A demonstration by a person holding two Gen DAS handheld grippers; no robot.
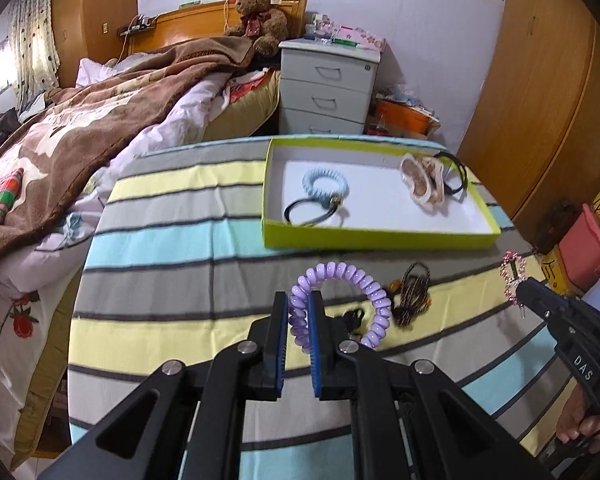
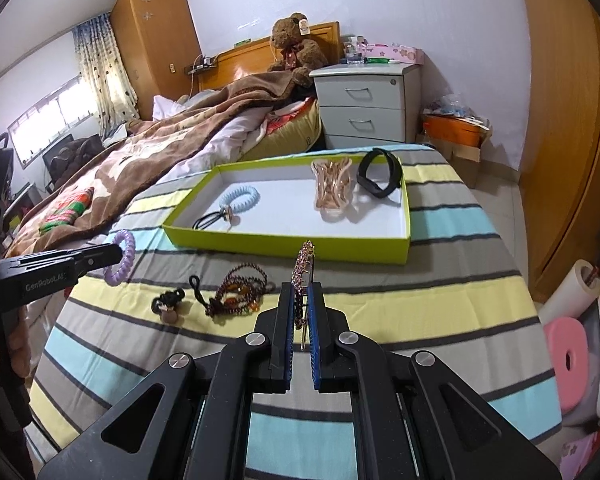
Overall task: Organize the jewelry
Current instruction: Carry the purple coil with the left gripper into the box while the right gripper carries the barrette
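The purple coil hair tie is pinched between the pads of the left tool, whose jaws stand almost closed on one side of the loop; the rest of the coil hangs free above the striped table, off the cloth. The right tool is clamped fully on a pink beaded hair clip, held edge-up and also clear of the cloth.

Ahead of both, toward the table's far edge, sits the green tray. Already inside are a pale blue coil tie with a black elastic touching it at the tray's left end, and a beige claw clip beside a black band at the far right corner.

Still loose on the cloth, between the tools and the tray's near wall, lie a brown bead string and a small black knotted tie just to its left.

By my reading the job is roughly half done: four pieces are stored, two are lifted and ready to carry over, and two wait on the table.
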